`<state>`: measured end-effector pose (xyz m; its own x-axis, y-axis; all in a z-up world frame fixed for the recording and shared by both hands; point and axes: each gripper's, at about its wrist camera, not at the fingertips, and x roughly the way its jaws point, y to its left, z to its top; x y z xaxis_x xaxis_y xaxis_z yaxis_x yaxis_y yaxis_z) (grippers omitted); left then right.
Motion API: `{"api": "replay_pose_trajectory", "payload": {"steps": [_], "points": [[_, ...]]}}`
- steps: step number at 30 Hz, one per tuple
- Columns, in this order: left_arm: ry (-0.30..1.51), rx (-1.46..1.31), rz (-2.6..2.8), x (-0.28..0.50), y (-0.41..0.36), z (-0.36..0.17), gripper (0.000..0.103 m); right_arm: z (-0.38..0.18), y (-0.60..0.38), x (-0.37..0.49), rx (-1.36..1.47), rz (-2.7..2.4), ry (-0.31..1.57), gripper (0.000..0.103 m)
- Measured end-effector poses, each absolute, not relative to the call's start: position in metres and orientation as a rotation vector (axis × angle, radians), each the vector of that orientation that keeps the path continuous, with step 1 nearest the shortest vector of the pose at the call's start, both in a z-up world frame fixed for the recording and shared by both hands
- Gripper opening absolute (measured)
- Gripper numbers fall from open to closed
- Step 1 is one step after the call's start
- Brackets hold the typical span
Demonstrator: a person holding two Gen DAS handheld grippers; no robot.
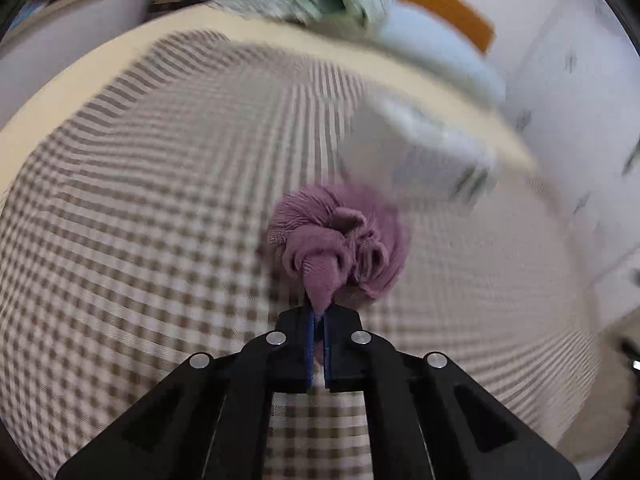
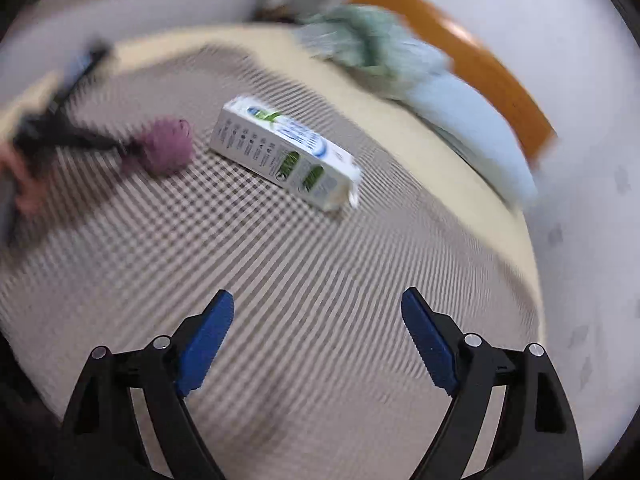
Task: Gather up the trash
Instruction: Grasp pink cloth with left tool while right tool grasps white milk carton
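Purple and crumpled, a wad of paper (image 1: 338, 244) hangs pinched between the blue pads of the left tool (image 1: 319, 316), whose jaws are squeezed tight on a twisted tail of it at the lower centre of the left wrist view. From the right wrist view the same wad (image 2: 168, 151) shows at the left of the frame, blurred, with the left tool (image 2: 128, 148) reaching in from the edge. The right tool (image 2: 318, 308) gapes wide over the checked cloth (image 2: 280, 280), nothing between its blue pads (image 2: 206, 344). A white carton with green and blue print (image 2: 286, 154) lies on its side on the cloth at upper centre, just right of the wad. Pale green and blue fabric (image 2: 400, 64) is heaped at the far rim of the round tabletop (image 2: 516, 240), an orange chair back (image 2: 480, 52) behind it.
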<state>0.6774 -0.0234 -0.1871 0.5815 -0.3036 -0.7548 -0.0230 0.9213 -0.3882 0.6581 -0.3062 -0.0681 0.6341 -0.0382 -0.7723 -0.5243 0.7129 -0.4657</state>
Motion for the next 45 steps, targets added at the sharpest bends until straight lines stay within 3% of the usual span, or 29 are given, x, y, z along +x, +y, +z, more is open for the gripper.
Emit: {"api": "replay_pose_trajectory", "payload": {"steps": [4,8,18,22,25,28,31,35,40,42,45], "points": [[0.832,-0.475,-0.079,0.667,0.018,-0.157,0.000,-0.094,-0.254,0.761,-1.099,0.430,1.003,0.082],[0.844,-0.497,0.022,0.656,0.039,-0.157,0.000,-0.127,-0.195,0.806,-1.527,0.624,0.891,0.082],[0.901,-0.481,-0.041,0.669,0.019,-0.162,0.000,-0.209,-0.169,0.908,-1.578,0.778,1.303,0.084],[0.887,-0.467,-0.042,0.665,0.018,-0.158,0.000,-0.231,-0.185,0.930,-1.387,0.675,1.416,0.087],[0.861,-0.456,-0.011,0.659,0.026,-0.151,0.000,-0.221,-0.225,0.948,-1.016,0.487,1.534,0.083],[0.859,-0.483,-0.014,0.662,0.032,-0.149,0.000,-0.180,-0.252,0.906,-0.706,0.449,1.347,0.075],[0.868,-0.505,-0.040,0.663,0.032,-0.150,0.000,-0.156,-0.279,0.831,-0.355,0.430,1.374,0.074],[0.868,-0.515,-0.062,0.660,0.023,-0.150,0.000,-0.172,-0.287,0.742,-0.299,0.346,1.350,0.076],[0.867,-0.501,-0.081,0.656,0.005,-0.149,0.000,-0.187,-0.305,0.673,-0.046,0.161,1.010,0.078],[0.870,-0.482,-0.096,0.652,0.000,-0.148,0.000,-0.186,-0.315,0.650,0.050,0.158,0.969,0.078],[0.882,-0.485,-0.147,0.652,-0.009,-0.151,0.000,-0.176,-0.325,0.628,0.133,0.105,0.937,0.071]]}}
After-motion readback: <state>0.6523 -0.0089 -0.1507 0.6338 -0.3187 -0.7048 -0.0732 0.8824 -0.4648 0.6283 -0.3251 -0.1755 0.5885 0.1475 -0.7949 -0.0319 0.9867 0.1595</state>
